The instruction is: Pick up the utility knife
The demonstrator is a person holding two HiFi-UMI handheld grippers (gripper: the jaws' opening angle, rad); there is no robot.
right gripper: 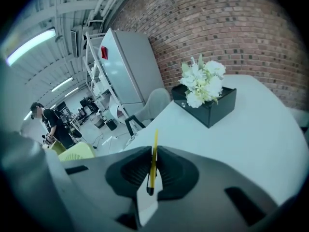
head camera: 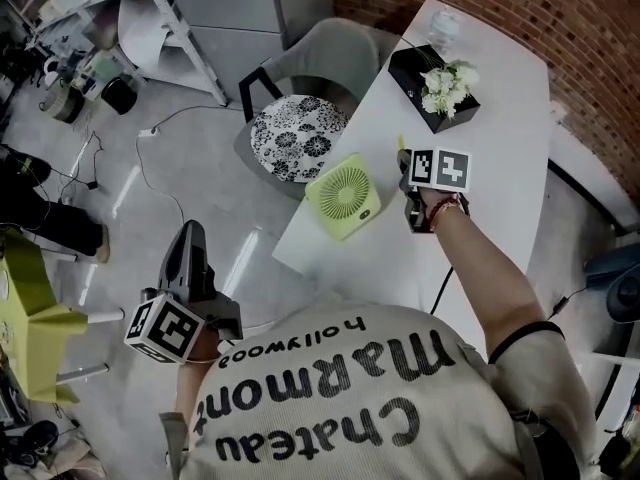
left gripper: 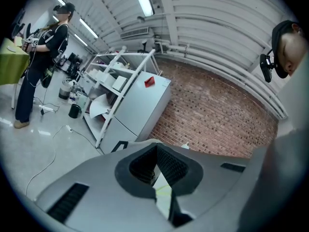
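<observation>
The utility knife point(right gripper: 153, 159) is a thin yellow strip standing on edge between the pads of my right gripper point(right gripper: 153, 167), which is shut on it; its tip sticks out past the jaws. In the head view the right gripper point(head camera: 404, 168) hangs above the white table point(head camera: 500, 118), with a bit of the yellow knife point(head camera: 401, 146) showing ahead of it. My left gripper point(head camera: 189, 233) is held low at the left, over the floor and away from the table. Its jaws point(left gripper: 157, 146) meet at the tips with nothing between them.
A green desk fan point(head camera: 345, 196) lies near the table's left edge. A black box of white flowers point(head camera: 437, 86) stands further back, with a glass point(head camera: 444, 26) beyond it. A grey chair with a patterned cushion point(head camera: 297, 136) stands left of the table. Cables run across the floor point(head camera: 150, 168).
</observation>
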